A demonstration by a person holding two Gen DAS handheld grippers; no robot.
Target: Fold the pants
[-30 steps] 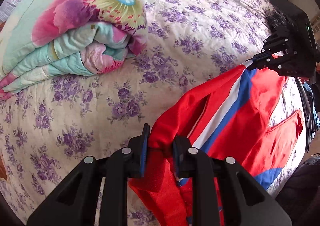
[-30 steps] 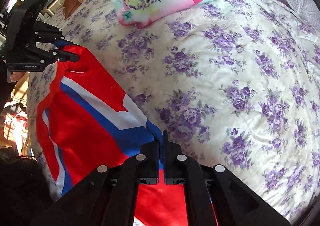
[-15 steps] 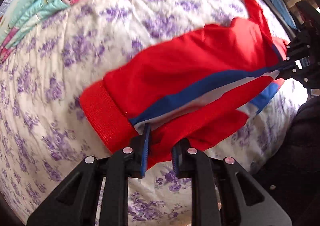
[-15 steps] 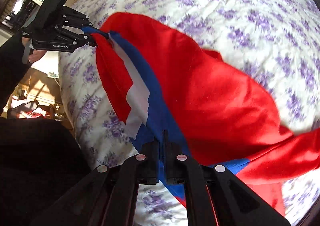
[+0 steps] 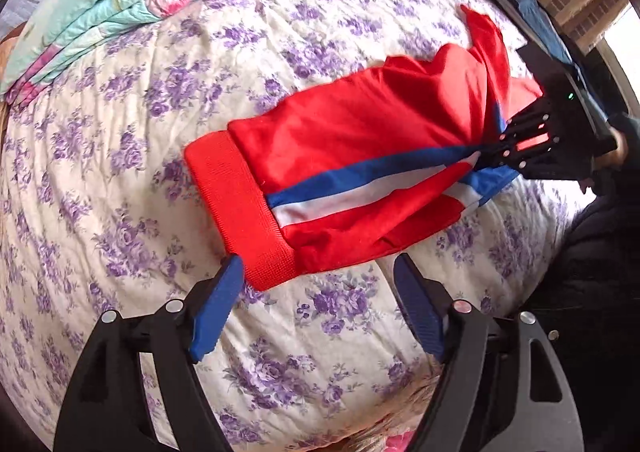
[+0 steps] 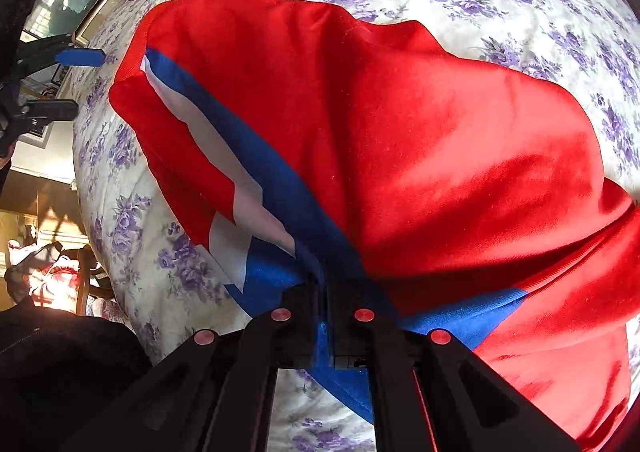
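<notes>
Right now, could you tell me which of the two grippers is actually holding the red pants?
The right gripper: its jaws are shut on the pants at the blue stripe. The left gripper has just been opening, with nothing between its blue pads.

No text, label, brand or number can be read anywhere.

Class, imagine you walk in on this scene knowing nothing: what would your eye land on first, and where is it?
The bright red pants with a blue and white stripe, lying across the purple-flowered bedspread, catch the eye first. The right gripper is shut on the blue part of the fabric, while the left gripper, whose jaws have just been opening, stands open at the red waistband with nothing between its pads. A folded floral quilt sits at the bed's far corner.
</notes>
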